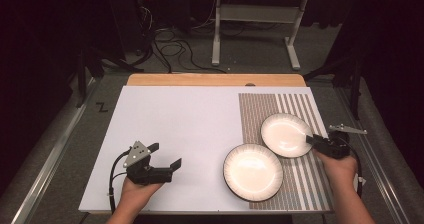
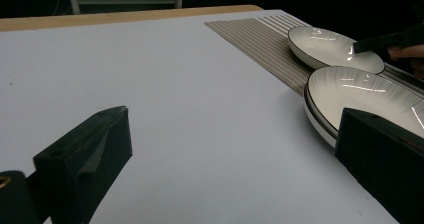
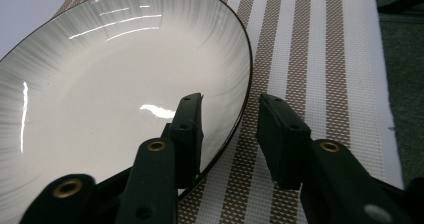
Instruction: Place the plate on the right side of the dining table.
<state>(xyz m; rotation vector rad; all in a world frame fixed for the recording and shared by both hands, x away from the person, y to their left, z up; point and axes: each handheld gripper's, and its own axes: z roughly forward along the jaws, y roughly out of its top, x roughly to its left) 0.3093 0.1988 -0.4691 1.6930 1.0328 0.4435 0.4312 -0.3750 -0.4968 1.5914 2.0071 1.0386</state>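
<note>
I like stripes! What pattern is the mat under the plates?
Brown-and-white stripes on the mat, clearest in the right gripper view.

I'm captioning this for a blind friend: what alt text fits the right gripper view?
The right gripper straddles the rim of a white, dark-edged plate, one black jaw inside it and one outside, with gaps on both sides. The plate rests on a brown-and-white striped mat.

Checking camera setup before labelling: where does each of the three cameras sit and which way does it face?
High view: above the person's side, looking forward and down on the table; both forearms show, with the left hand-held gripper and right hand-held gripper.
Left gripper view: rides the left hand-held gripper, low over the table, facing the near plate and far plate.
Right gripper view: rides the right hand-held gripper, jaws straddling the far plate's rim, one inside, one over the striped mat.
Shared: all show the far plate.
</note>
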